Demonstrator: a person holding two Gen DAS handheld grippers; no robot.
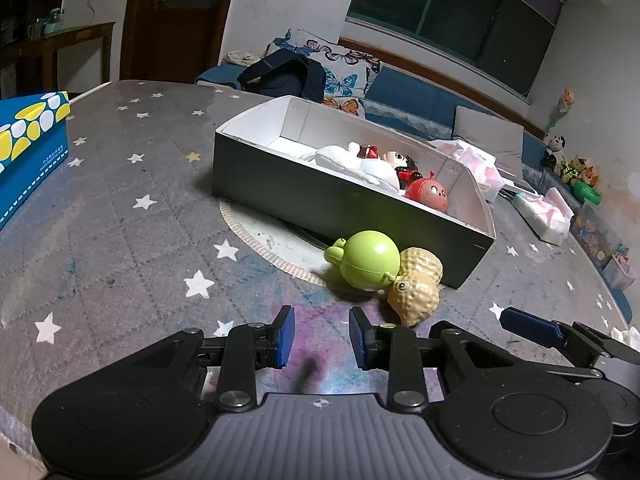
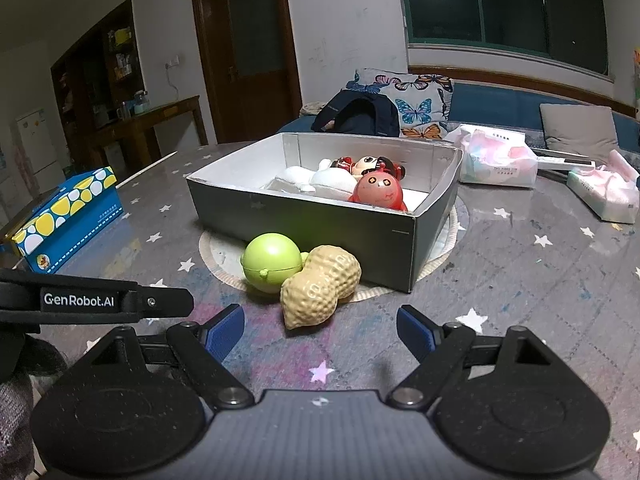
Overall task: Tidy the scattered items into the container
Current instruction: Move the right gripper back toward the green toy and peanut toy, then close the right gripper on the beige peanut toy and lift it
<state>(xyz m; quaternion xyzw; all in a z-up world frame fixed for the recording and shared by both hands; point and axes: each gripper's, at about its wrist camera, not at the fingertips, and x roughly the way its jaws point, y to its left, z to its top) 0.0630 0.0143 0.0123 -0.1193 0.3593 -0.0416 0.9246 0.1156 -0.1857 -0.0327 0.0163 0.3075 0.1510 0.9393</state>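
A grey open box (image 1: pixel 344 196) (image 2: pixel 304 216) stands on the table and holds a red round toy (image 1: pixel 428 194) (image 2: pixel 378 192), a doll (image 1: pixel 398 160) (image 2: pixel 366 165) and a white soft toy (image 1: pixel 360 164) (image 2: pixel 320 178). In front of it a green round toy (image 1: pixel 370 258) (image 2: pixel 272 262) lies against a tan peanut toy (image 1: pixel 418 286) (image 2: pixel 320 284). My left gripper (image 1: pixel 322 336) is open and empty, just short of the two toys. My right gripper (image 2: pixel 320 332) is open wide and empty, with the peanut just ahead between its fingers.
A blue and yellow tissue box (image 1: pixel 28 148) (image 2: pixel 68 216) stands at the left. Tissue packs (image 2: pixel 496 160) (image 2: pixel 608 190) lie right of the box. A round mat (image 1: pixel 264 236) lies under the box. A sofa with butterfly cushions (image 2: pixel 416 104) is behind the table.
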